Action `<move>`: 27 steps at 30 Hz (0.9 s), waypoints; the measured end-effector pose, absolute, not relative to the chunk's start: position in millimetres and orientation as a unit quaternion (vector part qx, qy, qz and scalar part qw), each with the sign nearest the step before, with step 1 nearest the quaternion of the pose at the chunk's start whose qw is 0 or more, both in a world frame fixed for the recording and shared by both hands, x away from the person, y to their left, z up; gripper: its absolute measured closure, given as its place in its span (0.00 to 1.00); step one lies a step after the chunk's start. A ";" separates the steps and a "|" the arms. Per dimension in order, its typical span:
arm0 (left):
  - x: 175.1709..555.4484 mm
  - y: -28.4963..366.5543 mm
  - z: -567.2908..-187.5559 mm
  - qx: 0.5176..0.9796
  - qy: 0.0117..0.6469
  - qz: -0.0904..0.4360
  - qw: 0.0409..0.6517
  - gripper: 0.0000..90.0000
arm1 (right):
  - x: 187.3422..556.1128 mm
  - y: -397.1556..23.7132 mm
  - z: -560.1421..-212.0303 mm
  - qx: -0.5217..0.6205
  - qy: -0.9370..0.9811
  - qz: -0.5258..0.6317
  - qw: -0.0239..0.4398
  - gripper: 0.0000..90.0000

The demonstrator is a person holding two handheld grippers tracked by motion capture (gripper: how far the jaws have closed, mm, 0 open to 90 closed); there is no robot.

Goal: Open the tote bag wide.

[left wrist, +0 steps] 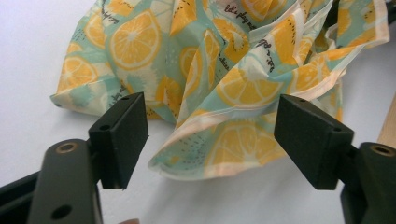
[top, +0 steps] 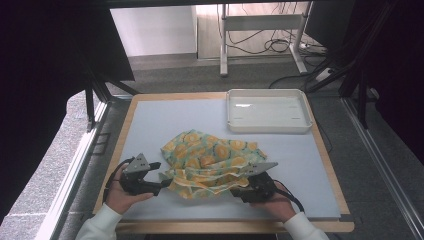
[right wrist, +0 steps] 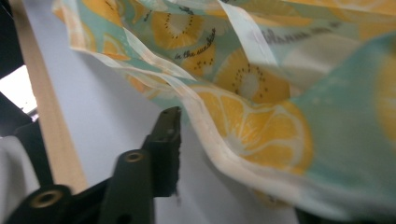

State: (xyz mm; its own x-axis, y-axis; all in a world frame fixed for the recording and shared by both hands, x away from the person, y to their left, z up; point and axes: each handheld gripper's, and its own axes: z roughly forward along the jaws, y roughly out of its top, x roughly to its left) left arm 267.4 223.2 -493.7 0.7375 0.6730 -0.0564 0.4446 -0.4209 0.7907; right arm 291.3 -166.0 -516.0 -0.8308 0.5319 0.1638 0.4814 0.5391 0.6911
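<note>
Now crumpled mid-mat, lemon-print cloth (top: 210, 162) flanked by left gripper (left wrist: 212, 140), jaws wide with a loose corner between, and right gripper (top: 243, 186), jaws apart under its hem, seemingly to regrip.

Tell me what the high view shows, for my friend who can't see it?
A crumpled lemon-print cloth lies on a grey table, with a person's left claw and right claw at its near edge. An empty white tray sits behind.
</note>
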 end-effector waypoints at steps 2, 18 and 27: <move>268.5 221.9 -494.5 0.833 0.332 0.138 0.422 0.34 | 285.5 -173.4 -513.3 0.295 0.872 0.389 0.040 0.51; 282.2 206.8 -505.6 0.857 0.313 0.113 0.393 0.79 | 275.4 -231.8 -479.7 0.362 0.822 0.428 0.105 0.31; 285.4 209.5 -505.8 0.854 0.320 0.106 0.396 0.95 | 295.4 -217.3 -466.3 0.340 0.829 0.428 0.120 0.31</move>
